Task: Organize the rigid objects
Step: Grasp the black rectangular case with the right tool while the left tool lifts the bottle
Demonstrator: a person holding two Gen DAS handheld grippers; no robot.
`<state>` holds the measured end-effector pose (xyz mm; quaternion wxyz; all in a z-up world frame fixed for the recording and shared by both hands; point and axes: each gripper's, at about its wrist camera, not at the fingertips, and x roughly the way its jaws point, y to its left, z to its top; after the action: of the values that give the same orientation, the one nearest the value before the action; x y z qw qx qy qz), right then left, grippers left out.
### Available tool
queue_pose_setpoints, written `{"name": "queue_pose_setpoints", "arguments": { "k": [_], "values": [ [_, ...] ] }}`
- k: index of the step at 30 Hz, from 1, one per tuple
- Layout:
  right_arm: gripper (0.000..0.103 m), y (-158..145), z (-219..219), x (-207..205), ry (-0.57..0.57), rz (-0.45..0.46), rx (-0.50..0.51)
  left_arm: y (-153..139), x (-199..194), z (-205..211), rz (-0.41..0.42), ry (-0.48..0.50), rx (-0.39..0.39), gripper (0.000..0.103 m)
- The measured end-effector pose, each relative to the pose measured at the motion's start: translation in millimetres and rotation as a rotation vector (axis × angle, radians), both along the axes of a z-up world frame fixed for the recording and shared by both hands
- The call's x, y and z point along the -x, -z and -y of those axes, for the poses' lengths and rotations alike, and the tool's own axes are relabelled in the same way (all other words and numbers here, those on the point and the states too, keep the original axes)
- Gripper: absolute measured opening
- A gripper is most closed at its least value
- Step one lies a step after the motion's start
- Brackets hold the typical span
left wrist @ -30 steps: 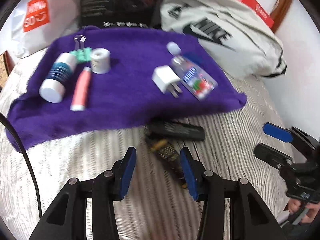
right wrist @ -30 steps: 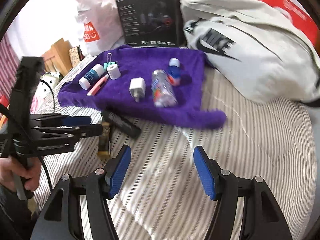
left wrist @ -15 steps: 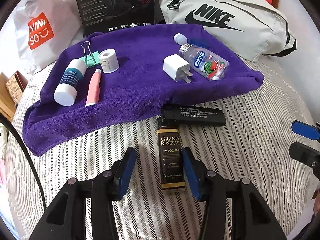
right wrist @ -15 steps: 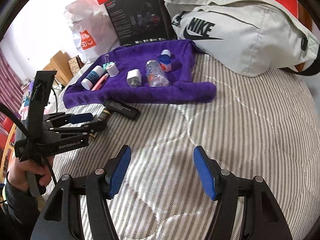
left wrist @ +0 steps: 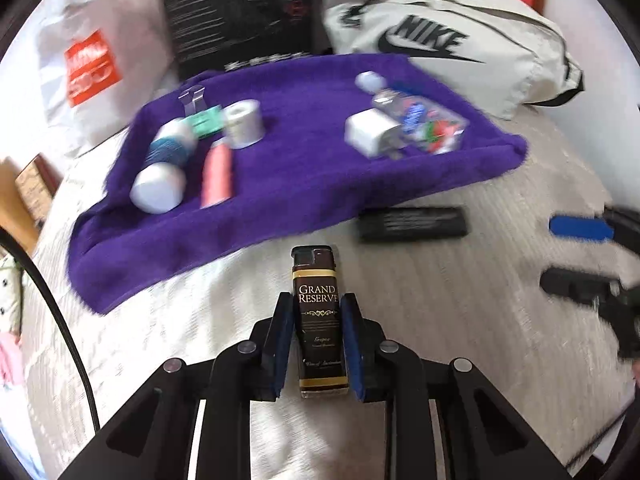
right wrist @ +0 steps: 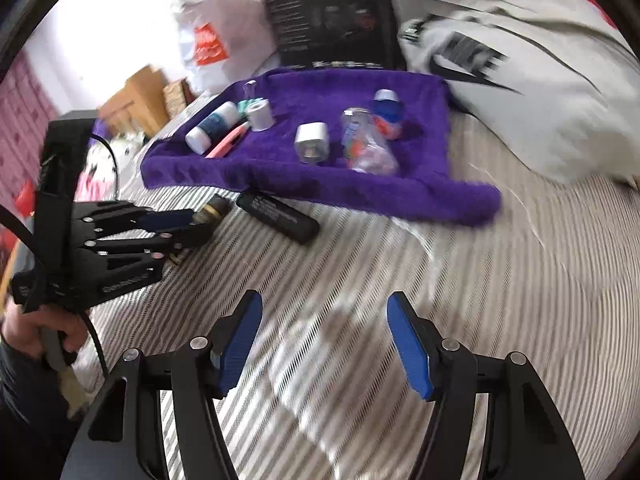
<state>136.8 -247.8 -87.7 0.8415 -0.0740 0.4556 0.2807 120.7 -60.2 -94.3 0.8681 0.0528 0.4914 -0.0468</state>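
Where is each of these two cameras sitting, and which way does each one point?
Left wrist view: sits on the left claw, looking along its fingers at the brown lighter it grips and the purple towel beyond.
Right wrist view: sits on the open right claw, facing striped bedding; a hand holds the left claw.
Shared: towel, lighter, black stick, Nike bag.
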Motion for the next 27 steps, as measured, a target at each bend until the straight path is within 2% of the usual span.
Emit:
{"name": "queue_pose_setpoints", "arguments": {
  "k": [4, 10, 13, 15, 17, 22, 25, 27],
  "values": [
    [0.064, 8.5, -28.3, -19.4, -0.089, 0.012, 0.061, 1.5, 7.2, -31.7, -0.005, -0.051, 0.057, 0.023],
    [0.064, 21.2, -58.0, -36.7, -0.172, 0.068, 0.171, 3.3, 13.7, -45.4, 0.002, -0.064, 0.109, 0.023],
    [0.064, 22.5, -62.2, -39.5, -0.190, 0.068, 0.153, 2.9, 12.5, -43.6, 0.004, -0.062, 0.107, 0.023],
    [0.058, 22.5, -60.6, -37.6, -0.195, 0.075, 0.142, 2.6, 12.7, -43.6, 0.006, -0.060, 0.110, 0.023],
    [0.036, 20.8, -61.0, -31.0, -0.217, 0.081, 0.128, 2.3, 12.8, -44.0, 0.008, -0.058, 0.116, 0.023],
    [0.032, 18.5, -75.7, -10.8, -0.301, 0.052, 0.140, 1.0, 17.6, -49.1, 0.015, -0.055, 0.140, 0.024],
    [0.032, 18.2, -86.1, -9.8, -0.311, 0.072, 0.177, 0.7, 18.5, -50.9, 0.017, -0.052, 0.153, 0.024],
    [0.033, 18.5, -90.1, -18.3, -0.296, 0.054, 0.164, 0.5, 18.5, -52.6, 0.014, -0.055, 0.166, 0.024]
  ]
}}
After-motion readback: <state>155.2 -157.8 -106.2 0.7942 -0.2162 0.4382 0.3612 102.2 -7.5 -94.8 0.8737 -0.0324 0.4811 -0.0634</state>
